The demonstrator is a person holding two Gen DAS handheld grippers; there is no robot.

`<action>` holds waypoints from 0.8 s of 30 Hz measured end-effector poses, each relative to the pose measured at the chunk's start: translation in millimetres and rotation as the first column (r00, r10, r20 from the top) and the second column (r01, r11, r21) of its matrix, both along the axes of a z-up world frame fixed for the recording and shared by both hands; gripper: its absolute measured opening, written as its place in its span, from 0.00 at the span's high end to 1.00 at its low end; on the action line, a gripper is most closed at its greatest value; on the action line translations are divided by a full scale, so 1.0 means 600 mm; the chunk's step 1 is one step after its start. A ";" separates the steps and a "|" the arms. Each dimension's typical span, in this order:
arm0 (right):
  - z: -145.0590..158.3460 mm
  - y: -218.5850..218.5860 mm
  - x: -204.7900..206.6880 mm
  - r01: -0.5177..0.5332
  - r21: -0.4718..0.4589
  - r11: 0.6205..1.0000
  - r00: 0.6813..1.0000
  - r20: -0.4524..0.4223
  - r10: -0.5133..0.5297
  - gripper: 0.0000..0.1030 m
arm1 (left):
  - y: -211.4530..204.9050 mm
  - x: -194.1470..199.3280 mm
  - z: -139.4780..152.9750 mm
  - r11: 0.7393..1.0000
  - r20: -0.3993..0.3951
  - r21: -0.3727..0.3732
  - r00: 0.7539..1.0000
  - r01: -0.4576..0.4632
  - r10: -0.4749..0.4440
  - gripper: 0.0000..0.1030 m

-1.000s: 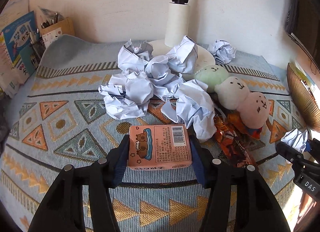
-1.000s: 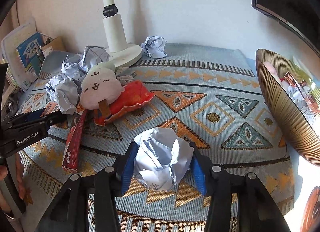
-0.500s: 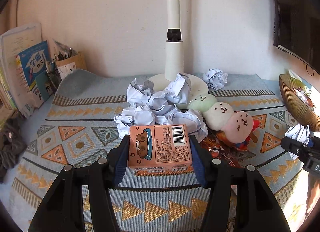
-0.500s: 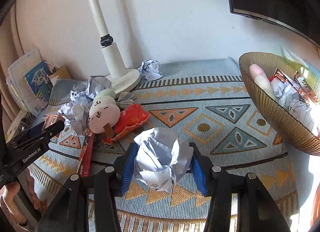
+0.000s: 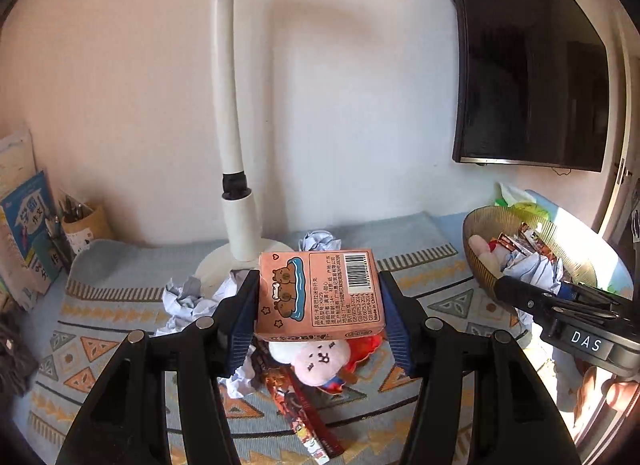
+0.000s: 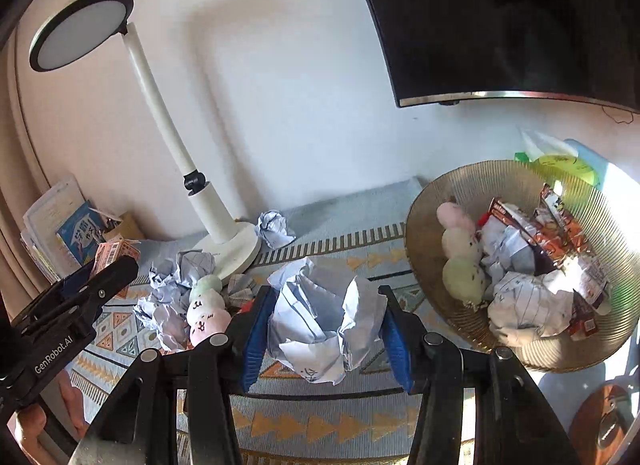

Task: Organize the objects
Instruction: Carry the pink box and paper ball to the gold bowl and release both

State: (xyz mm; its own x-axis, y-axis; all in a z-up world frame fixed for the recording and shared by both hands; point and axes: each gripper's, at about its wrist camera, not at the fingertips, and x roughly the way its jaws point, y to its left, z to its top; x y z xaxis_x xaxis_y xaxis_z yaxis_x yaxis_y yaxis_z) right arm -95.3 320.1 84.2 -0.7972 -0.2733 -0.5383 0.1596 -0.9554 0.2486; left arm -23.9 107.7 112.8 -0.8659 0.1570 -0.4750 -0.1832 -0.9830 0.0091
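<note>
Above the patterned mat (image 6: 352, 253): one pink card box (image 5: 320, 293) clamped in the left gripper (image 5: 320, 305), one crumpled paper ball (image 6: 320, 325) clamped in the right gripper (image 6: 322, 329), one gold bowl (image 6: 516, 181) far right, one white lamp (image 6: 160, 105) far left.

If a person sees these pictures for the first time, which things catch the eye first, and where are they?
First come the two loads: the left tongs clamp a pink box above the plush toy, and the right tongs clamp a crumpled paper ball. At the right stands a gold bowl already full of paper, wrappers and a plush; behind, a white lamp rises over the patterned cloth.
</note>
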 end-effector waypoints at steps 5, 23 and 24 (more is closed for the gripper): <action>0.056 0.067 -0.042 0.083 0.043 0.996 0.996 -0.019 -0.082 0.51 | 0.077 -0.015 0.026 0.996 -0.035 0.005 0.995 0.089 -0.089 0.47; 0.068 0.203 -0.165 0.214 0.101 0.971 0.973 0.069 -0.222 0.51 | 0.308 -0.077 -0.015 0.927 0.046 0.066 0.927 0.370 -0.373 0.47; 0.064 0.208 -0.170 0.220 0.093 0.971 0.971 0.077 -0.228 0.51 | 0.318 -0.079 -0.022 0.925 0.050 0.060 0.924 0.376 -0.379 0.47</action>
